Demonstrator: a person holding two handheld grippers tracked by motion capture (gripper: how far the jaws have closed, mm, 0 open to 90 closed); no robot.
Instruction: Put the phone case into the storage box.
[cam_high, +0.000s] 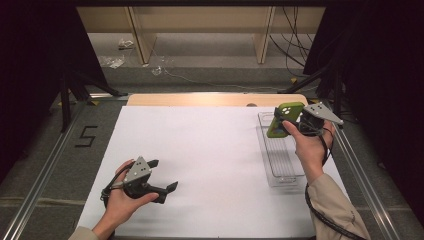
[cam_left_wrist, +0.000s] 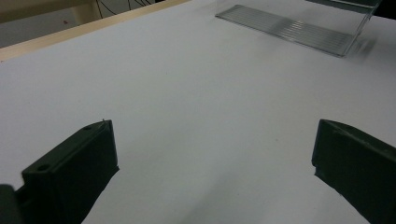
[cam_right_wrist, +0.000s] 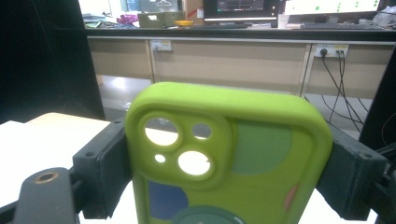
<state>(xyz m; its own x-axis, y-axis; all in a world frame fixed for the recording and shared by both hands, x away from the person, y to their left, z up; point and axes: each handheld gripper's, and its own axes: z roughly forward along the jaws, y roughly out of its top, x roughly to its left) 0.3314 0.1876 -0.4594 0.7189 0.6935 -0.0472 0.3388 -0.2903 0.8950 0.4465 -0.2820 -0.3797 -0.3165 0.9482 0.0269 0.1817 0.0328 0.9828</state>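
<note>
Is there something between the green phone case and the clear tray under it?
Nothing visible. The right tongs hold the green phone case above the far end of the clear tray, with no object between them.

One green phone case (cam_high: 284, 118) is showing at the upper right of the frame. One clear plastic tray (cam_high: 280, 160) is lying right of centre. Two grippers are appearing: one (cam_high: 161, 175) at lower left, one (cam_high: 280, 116) at upper right. One white tabletop (cam_high: 200, 150) is carrying the tray.
</note>
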